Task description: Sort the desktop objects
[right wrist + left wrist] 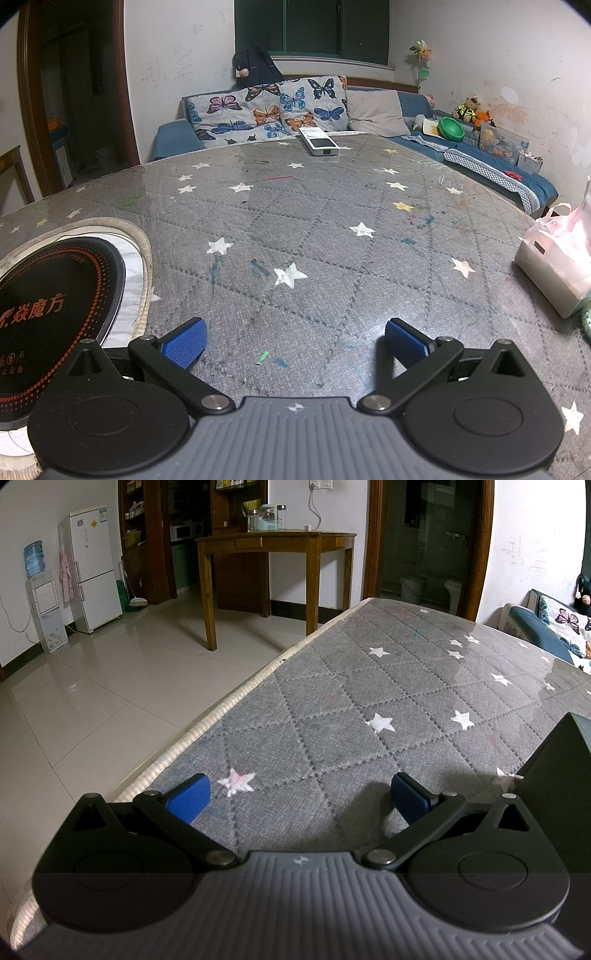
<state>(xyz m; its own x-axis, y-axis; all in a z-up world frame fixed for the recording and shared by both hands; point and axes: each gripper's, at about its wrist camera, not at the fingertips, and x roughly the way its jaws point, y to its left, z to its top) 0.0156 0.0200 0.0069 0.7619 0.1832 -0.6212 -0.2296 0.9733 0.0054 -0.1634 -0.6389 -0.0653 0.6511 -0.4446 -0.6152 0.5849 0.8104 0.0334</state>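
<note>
Both claws gape empty; a dark box [554,760], perhaps, sits cut off.

Dim indoor light, fisheye-warped edges.

The left gripper [301,799] hovers low over the counter [369,709], its blue-padded jaws spread wide with nothing between them. The counter wears a grey quilted cover printed with white stars under a glossy clear sheet, edged in cream piping. A dark boxy object [554,760] sits at the right edge, just beside the right jaw. Beyond the counter lies a pale tiled floor [110,686], with a wooden table [277,542] carrying jars, a white refrigerator [94,565] and a water dispenser [42,602] against the far wall.
</note>
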